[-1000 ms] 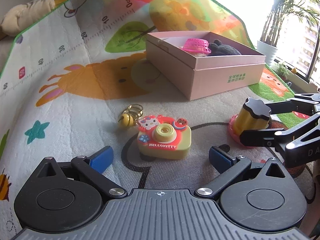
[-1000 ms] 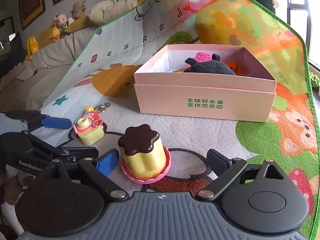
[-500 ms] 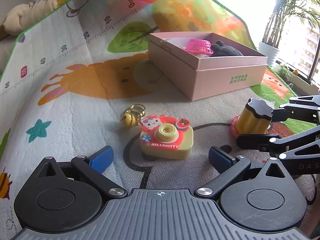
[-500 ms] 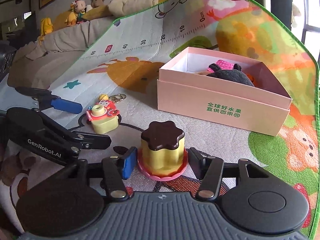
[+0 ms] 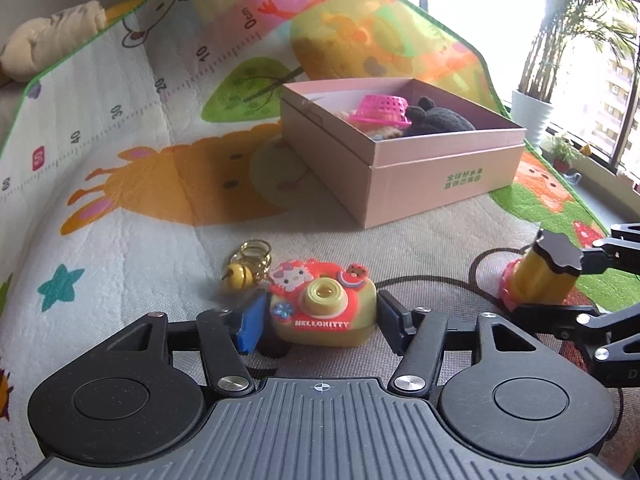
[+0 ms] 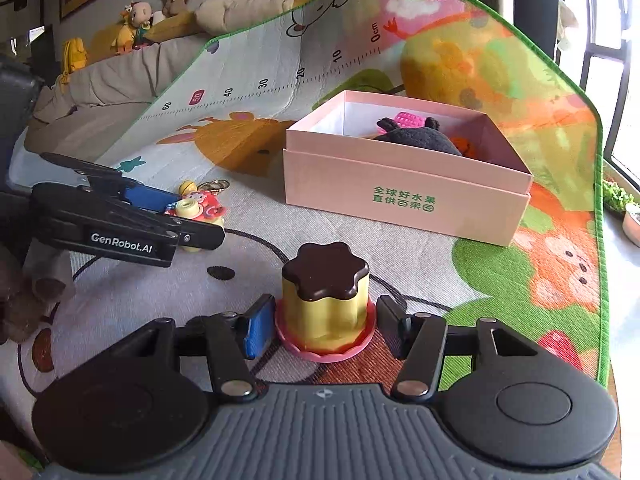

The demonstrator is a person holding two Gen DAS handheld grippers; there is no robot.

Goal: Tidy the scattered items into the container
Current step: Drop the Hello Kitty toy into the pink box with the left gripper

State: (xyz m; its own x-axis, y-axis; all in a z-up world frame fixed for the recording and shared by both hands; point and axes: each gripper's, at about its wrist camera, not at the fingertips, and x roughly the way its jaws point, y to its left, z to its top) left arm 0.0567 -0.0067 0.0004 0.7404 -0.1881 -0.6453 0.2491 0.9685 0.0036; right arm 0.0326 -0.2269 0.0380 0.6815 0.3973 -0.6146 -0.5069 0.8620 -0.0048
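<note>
Left hand-held gripper has just been closing on the camera toy; right hand-held gripper clamps the pudding toy, low centre. I see the box partly filled; the keyring is left on the mat.

Toy camera: yellow body, red front plate with a cat figure and "HELLOKITTY" lettering, round yellow lens. Sits upright on the mat, lens facing the left wrist view.

Bee keychain: small yellow bee charm on gold rings, lying flat just behind the camera's left corner, touching or nearly so.

Pudding toy: fluted yellow body, dark brown flower-shaped top, pink scalloped base. Upright, well right of the camera.

Pink box: open, rectangular, green printed characters on its front wall; stands beyond both toys. Inside it: pink basket, black plush, an orange item, partly hidden.
</note>
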